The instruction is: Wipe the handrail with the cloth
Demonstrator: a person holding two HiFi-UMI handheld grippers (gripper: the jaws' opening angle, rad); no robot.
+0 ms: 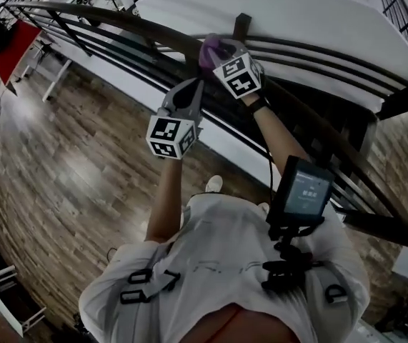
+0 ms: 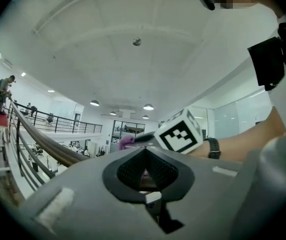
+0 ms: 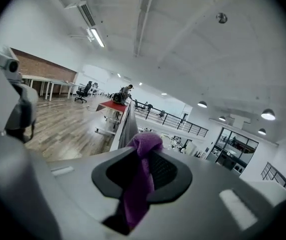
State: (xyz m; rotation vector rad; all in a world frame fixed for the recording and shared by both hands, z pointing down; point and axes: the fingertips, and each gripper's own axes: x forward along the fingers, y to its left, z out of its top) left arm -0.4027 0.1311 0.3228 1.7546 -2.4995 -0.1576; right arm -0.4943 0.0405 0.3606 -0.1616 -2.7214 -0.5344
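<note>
The dark brown handrail (image 1: 128,21) curves from the upper left down to the right. A purple cloth (image 1: 212,48) lies against its top, and my right gripper (image 1: 216,54) is shut on it. In the right gripper view the cloth (image 3: 138,181) hangs between the jaws of the right gripper (image 3: 145,151), with the handrail (image 3: 127,126) running away ahead. My left gripper (image 1: 191,88) hovers just below and left of the rail, short of it, jaws together and empty. The left gripper view shows the left gripper (image 2: 145,154), the cloth (image 2: 126,141) and the handrail (image 2: 47,144).
Below the rail run thin black balustrade bars (image 1: 311,63) and a white ledge (image 1: 275,13). A wooden floor (image 1: 68,170) lies far below on the left, with a red table (image 1: 14,45). A device on a chest mount (image 1: 300,191) sits near my right forearm.
</note>
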